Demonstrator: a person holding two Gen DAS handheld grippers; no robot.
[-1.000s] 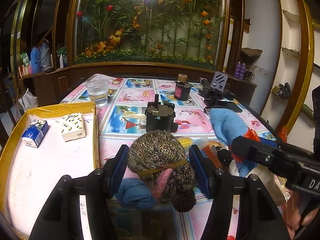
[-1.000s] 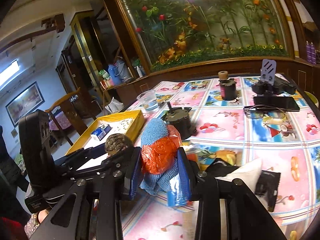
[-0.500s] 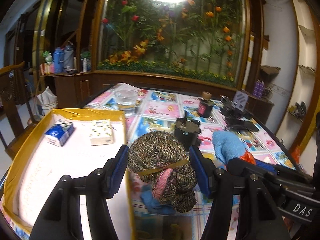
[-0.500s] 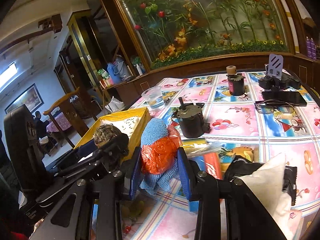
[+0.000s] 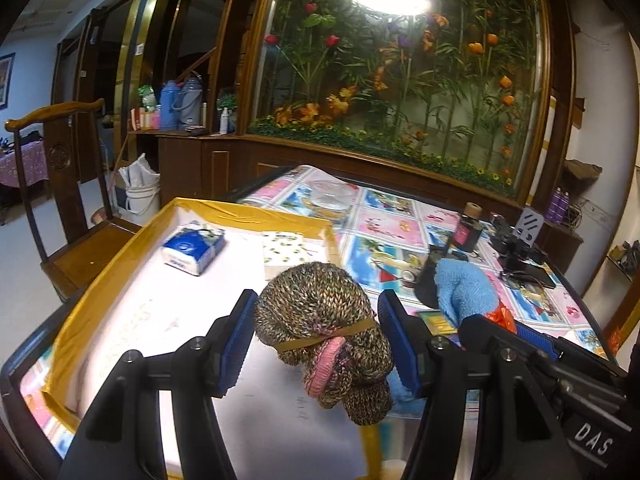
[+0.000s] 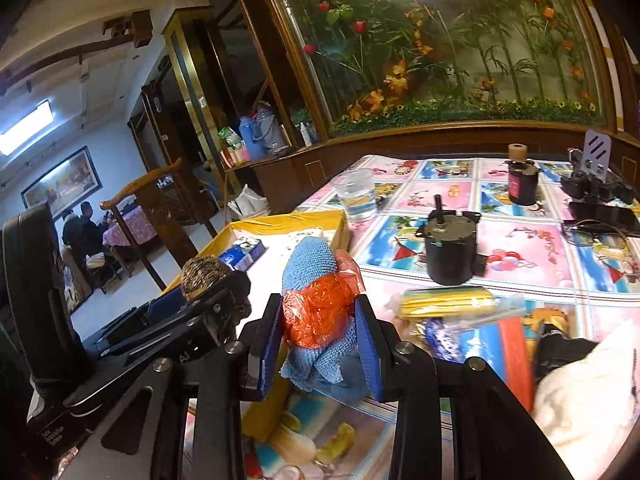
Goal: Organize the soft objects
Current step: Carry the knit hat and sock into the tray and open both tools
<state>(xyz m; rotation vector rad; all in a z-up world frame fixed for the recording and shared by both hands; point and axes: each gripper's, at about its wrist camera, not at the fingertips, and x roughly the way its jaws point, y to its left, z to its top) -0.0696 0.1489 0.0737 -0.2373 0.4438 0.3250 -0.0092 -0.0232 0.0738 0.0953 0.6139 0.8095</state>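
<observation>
A knitted brown-speckled bundle [image 5: 320, 312], tied with a tan rubber band and showing a pink edge, is sitting between the pads of the left claw [image 5: 314, 338]. A rolled blue cloth [image 6: 316, 280], wrapped in orange plastic, is standing upright between the right claw's [image 6: 320, 344] pads.

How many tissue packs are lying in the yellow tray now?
2. A blue pack lies near the far left of the tray; a white patterned pack lies to its right, partly hidden behind the knitted bundle.
</observation>
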